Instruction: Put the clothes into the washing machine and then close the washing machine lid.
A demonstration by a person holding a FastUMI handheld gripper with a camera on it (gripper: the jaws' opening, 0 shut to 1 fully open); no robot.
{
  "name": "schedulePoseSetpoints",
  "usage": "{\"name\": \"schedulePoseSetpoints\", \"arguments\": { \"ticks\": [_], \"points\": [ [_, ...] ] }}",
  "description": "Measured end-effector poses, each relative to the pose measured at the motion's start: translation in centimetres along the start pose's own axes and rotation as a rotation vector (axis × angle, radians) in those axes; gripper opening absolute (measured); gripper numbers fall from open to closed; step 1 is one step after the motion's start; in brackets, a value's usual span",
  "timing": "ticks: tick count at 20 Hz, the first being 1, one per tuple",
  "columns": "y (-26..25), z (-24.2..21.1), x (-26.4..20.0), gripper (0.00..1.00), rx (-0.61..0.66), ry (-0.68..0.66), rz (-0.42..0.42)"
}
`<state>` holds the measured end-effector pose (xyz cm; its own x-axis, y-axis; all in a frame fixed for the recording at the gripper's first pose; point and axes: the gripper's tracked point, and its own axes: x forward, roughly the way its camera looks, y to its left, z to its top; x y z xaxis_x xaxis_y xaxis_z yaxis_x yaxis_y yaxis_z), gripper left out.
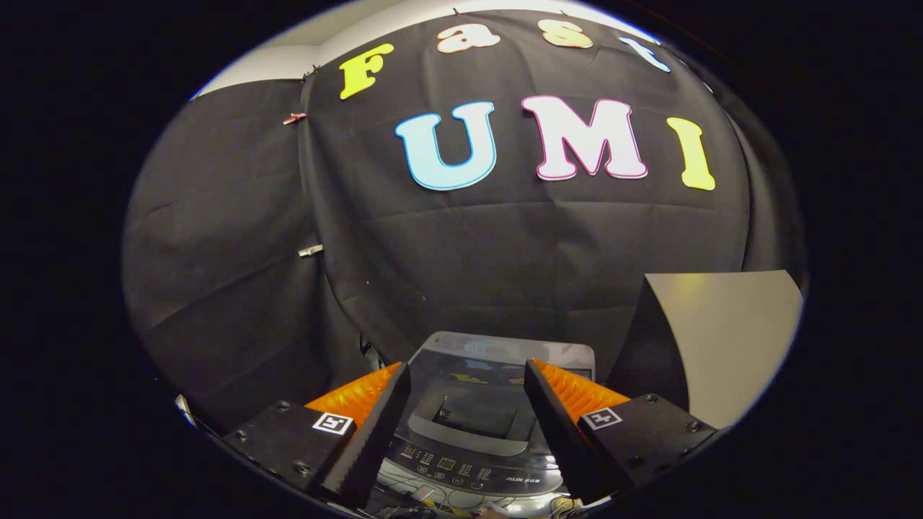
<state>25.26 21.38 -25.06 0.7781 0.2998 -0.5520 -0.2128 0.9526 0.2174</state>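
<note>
Grey top-loading washing machine [476, 411] sits just ahead of and below my gripper [467, 378], its tinted glass lid [472, 393] apparently down. Fingers spread wide, holding nothing. Clothes: can't tell whether they're inside. I'd judge the task near its end, or not yet begun.

Tongs [467, 375] with two ribbed wedge fingers, black screwed mounts, square coded markers, perhaps fiducial tags

The washing machine [497, 375] is pale grey — its lid [472, 404] a darker, glossy smoked grey catching coloured reflections, its control panel [461, 472] near-black with small white markings. Behind it hangs matte black cloth [469, 259], faintly creased. Beside the machine stands a plain beige board [728, 339] — unpatterned.
</note>
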Motion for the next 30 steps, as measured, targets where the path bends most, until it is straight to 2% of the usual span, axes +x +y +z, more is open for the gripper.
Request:
{"name": "schedulePoseSetpoints", "arguments": {
  "ticks": [4, 10, 18, 26, 30],
  "points": [
    [0.0, 2.4, -5.0, 0.99, -0.029, -0.084, 0.016],
    [-2.2, 4.9, -14.8, 0.98, -0.113, -0.218, -0.017],
    [-4.5, 7.2, -25.6, 0.98, -0.144, -0.399, -0.063],
    [-6.8, 5.9, -33.6, 0.98, -0.199, -0.523, -0.205],
    [-7.6, 4.5, -35.8, 0.98, -0.178, -0.558, -0.271]
  ]
}}
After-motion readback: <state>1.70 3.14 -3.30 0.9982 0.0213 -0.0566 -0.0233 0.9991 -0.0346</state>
